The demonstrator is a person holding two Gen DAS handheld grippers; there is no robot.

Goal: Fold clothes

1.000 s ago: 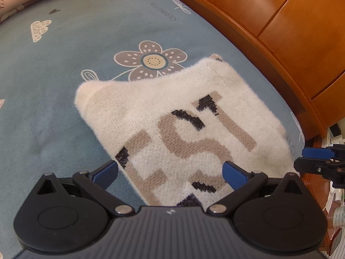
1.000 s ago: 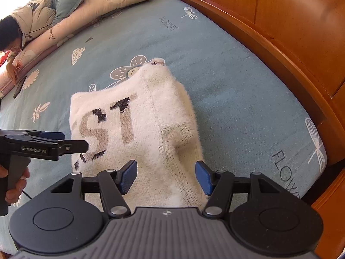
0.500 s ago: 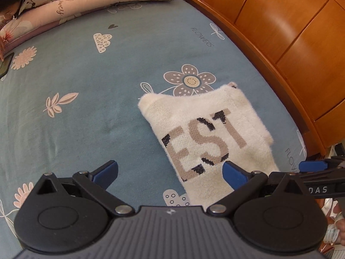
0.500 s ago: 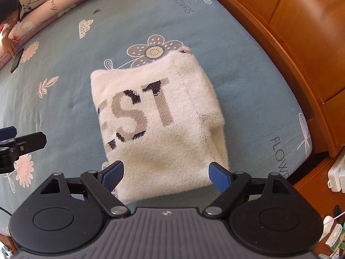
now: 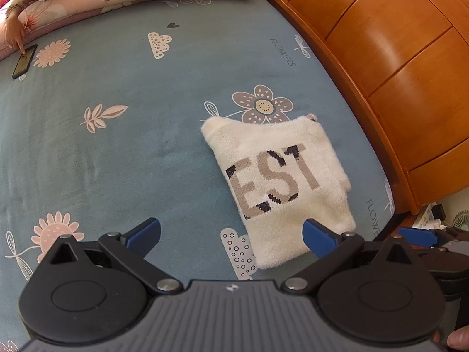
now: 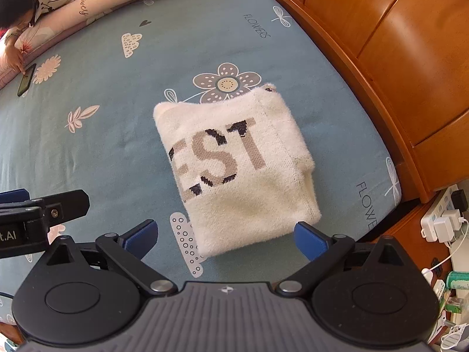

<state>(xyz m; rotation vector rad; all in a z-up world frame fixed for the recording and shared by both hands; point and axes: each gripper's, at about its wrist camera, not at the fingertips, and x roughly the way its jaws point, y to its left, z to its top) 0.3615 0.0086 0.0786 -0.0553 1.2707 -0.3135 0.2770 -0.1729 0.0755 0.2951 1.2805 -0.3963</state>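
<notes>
Both claws hang clear above the bed [image 6: 88, 146], the left gripper [image 5: 231, 234] and the right gripper [image 6: 225, 234] each spread wide with nothing between the blue pads. The white knit sweater [image 6: 234, 173] lies as a compact rectangle, letters "EST" up, at about one o'clock from the left gripper and twelve from the right, near the wooden headboard [image 6: 395, 58] side. By my judgement it already lies folded, so only a check or light squaring of the edges seems called for.
</notes>
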